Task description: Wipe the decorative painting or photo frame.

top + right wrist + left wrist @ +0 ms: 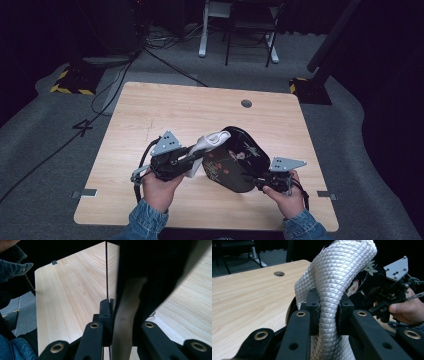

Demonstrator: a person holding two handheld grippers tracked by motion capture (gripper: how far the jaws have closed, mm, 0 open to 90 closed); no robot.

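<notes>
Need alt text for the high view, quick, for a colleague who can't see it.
Over a wooden table, the right claw grips the rim of a tilted black floral tray while the left claw presses a white cloth to it.

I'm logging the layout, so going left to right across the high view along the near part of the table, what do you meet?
Left tool → white quilted cloth → black painted tray → right tool.
</notes>
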